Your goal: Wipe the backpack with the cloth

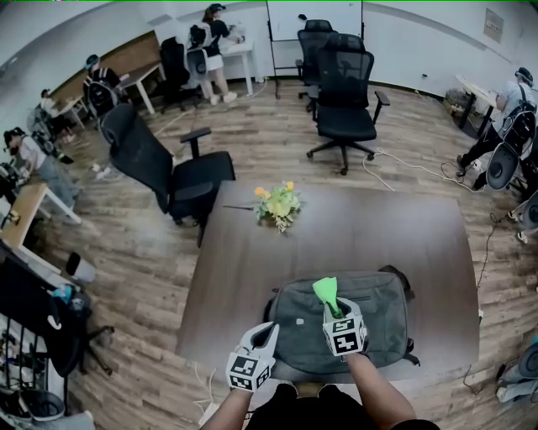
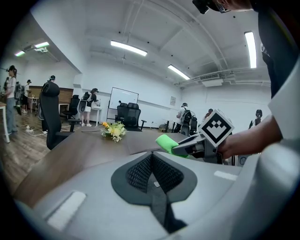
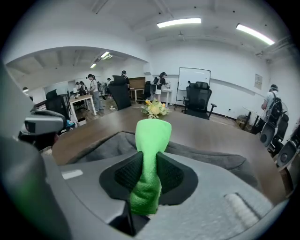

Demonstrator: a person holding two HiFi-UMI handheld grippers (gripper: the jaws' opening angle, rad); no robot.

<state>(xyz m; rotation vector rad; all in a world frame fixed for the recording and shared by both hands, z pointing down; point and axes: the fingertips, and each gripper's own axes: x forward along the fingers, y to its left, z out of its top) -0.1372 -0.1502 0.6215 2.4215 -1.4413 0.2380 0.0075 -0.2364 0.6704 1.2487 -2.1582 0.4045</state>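
Flat on brown tabletop (image 1: 395,235) lay grey fabric backpack (image 1: 374,319). Over backpack, right tongs (image 1: 334,312) clamped bright green cloth (image 1: 326,291); left tongs (image 1: 267,330) closed, empty, at backpack's left edge. Best: press cloth flat, stroke evenly, steady backpack.

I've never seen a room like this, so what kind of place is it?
Most likely an office or meeting room: there are black swivel chairs, a whiteboard at the far end, and a big dark table in the middle.
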